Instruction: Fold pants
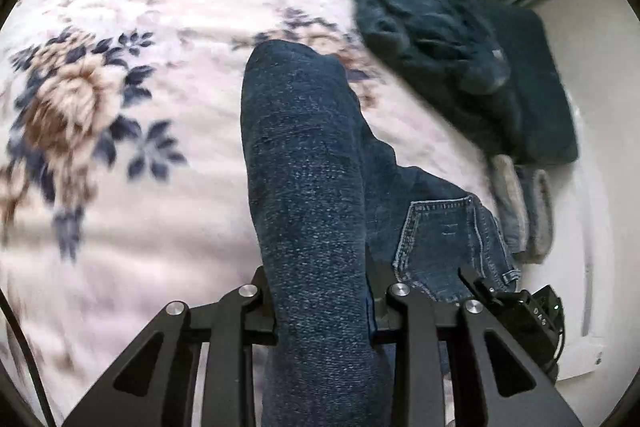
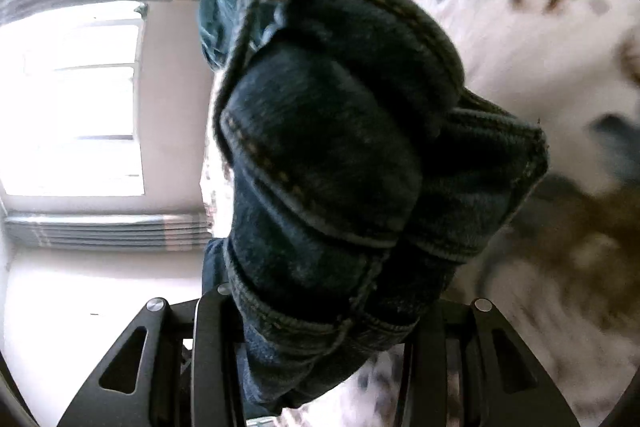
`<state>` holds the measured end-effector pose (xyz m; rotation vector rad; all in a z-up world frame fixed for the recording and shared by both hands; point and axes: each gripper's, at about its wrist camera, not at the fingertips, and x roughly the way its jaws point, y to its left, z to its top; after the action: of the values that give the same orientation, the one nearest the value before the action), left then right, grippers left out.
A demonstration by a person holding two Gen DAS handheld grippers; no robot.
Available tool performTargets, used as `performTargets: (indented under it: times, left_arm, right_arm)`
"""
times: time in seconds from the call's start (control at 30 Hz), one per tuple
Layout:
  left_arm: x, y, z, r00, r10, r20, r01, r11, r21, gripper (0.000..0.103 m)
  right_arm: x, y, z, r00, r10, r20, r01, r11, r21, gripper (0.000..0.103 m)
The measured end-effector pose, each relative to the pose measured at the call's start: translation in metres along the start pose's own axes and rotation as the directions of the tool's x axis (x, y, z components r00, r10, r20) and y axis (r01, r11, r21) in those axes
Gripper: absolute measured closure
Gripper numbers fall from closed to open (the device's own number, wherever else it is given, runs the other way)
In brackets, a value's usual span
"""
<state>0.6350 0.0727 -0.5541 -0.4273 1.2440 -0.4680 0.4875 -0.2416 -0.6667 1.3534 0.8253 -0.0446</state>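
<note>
Denim pants [image 1: 312, 187] clamped in left gripper [image 1: 320, 311] above floral blanket [image 1: 120, 107], back pocket visible here only, right gripper [image 2: 320, 327] clutching bunched hems, window [image 2: 76, 99] at left.

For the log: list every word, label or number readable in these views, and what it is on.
None can be read.
Small white marks on the black device beside the left tool: too small to read.
Faint stitched mark on the jeans back pocket: not legible.
Right wrist view: no text.

We count one pair of jeans [image 1: 312, 187] clamped in two tongs, left [image 1: 320, 311] and right [image 2: 320, 327]; one floral blanket [image 1: 120, 107] beneath them; one window [image 2: 76, 99] left of the right tong.
</note>
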Motion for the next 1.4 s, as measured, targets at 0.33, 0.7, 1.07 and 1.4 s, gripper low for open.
performTargets:
  times: [0.33,0.7,1.07,1.4]
  left_arm:
    - [0.015,0.023,-0.02,0.97,0.223,-0.094,-0.223,0.975,0.012,0.025]
    - [-0.039,-0.063,-0.073,0.847,0.531,0.018,-0.519,0.818,0.249,0.003]
    - [-0.159,-0.149,-0.081,0.834,0.531,0.146,-0.551,0.805,0.221,0.003]
    - [-0.316,-0.239,-0.14,0.808,0.51,0.296,-0.571,0.802,0.175,0.003]
  right_arm:
    - [0.048,-0.018,0.001,0.958,-0.201,-0.203,0.189,0.979,-0.077,0.012]
    - [-0.032,0.143,-0.031,0.645,-0.712,0.279,0.689,0.384,-0.614,0.006]
    - [-0.174,0.248,-0.077,0.675,-0.644,0.358,0.67,0.334,-0.662,0.006]
    - [-0.33,0.361,-0.149,0.771,-0.513,0.378,0.586,0.337,-0.737,0.006]
